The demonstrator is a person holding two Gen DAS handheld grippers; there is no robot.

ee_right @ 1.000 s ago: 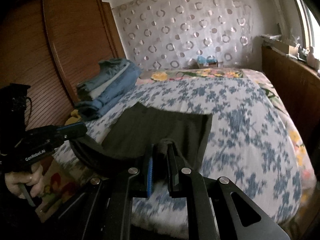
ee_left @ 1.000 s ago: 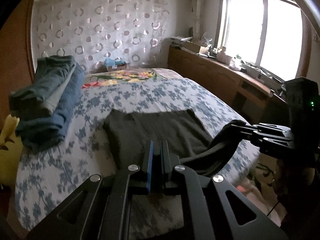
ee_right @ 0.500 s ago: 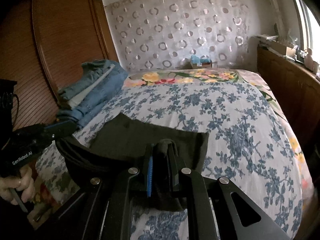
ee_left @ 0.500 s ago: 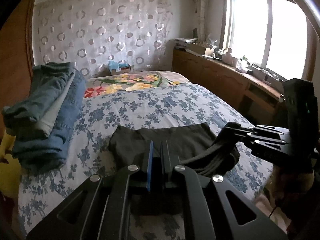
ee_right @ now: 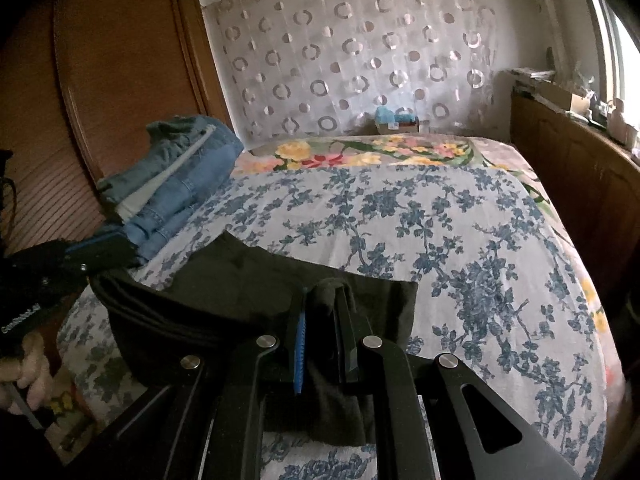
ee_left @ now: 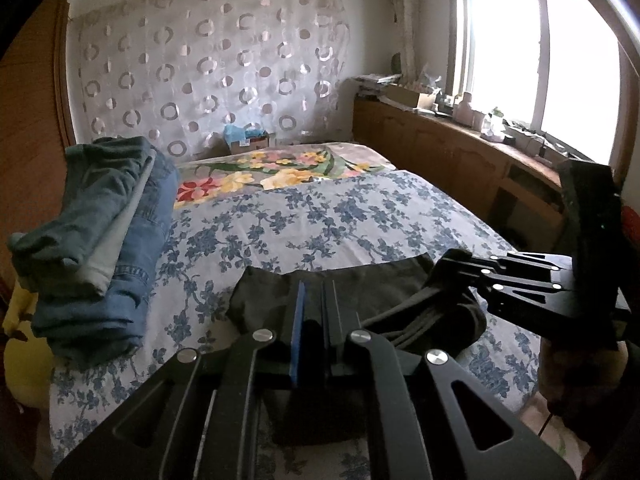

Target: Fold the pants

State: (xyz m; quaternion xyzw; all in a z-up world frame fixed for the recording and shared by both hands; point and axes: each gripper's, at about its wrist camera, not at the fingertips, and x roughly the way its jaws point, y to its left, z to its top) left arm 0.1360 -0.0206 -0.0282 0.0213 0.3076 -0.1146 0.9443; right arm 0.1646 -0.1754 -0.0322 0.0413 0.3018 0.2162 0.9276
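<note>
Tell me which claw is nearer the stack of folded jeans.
Left. The left claw sits right beside the jeans, nearly touching in the right view; the right claw is across the dark pants.

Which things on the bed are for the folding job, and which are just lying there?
For the job:
- dark pants
- left hand-held gripper, shut on the pants
- right hand-held gripper, shut on the pants

Just lying about:
- stack of folded jeans
- small box with blue stuff by the curtain
- yellow thing beside the bed
</note>
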